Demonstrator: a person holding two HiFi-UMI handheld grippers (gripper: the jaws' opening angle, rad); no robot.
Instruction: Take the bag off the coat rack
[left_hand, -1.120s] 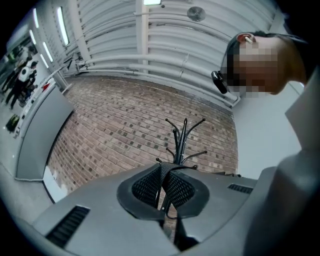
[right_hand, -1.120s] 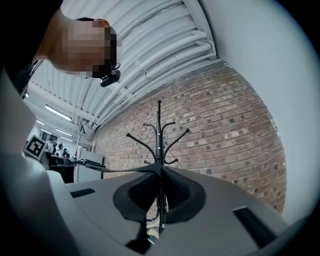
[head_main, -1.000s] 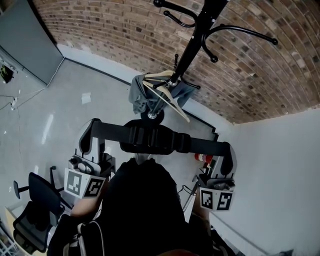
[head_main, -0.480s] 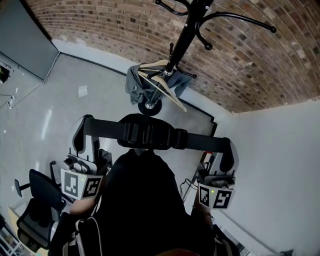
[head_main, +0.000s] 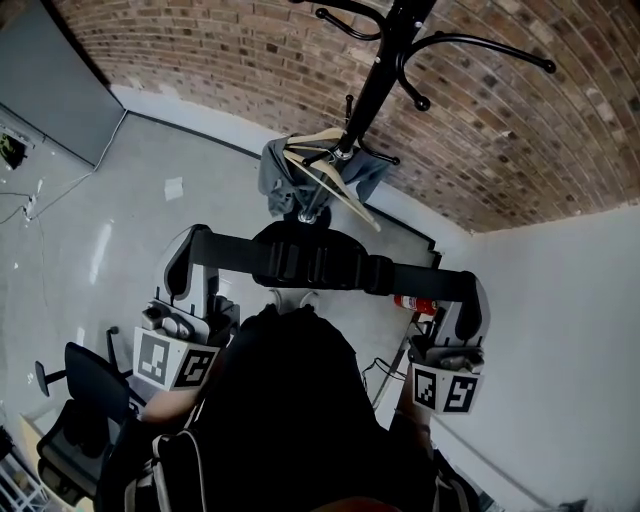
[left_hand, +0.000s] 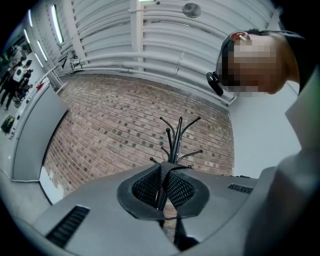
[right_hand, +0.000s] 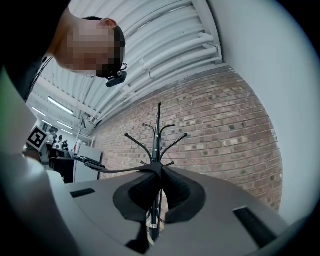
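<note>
The coat rack (head_main: 372, 90) stands well ahead of you. Over the last second it has only drifted a little in the head view. The bag (head_main: 310, 262) is already off it, and its padded strap remains stretched level across your front, well apart from the rack. I can't separate the bag's body from the dark bulk below. Your left hand-held gripper (left_hand: 163, 170) and right hand-held gripper (right_hand: 160, 170) each stay pinched fully closed on the strap's webbing. I judge the lift done, so just keep both grips.
</note>
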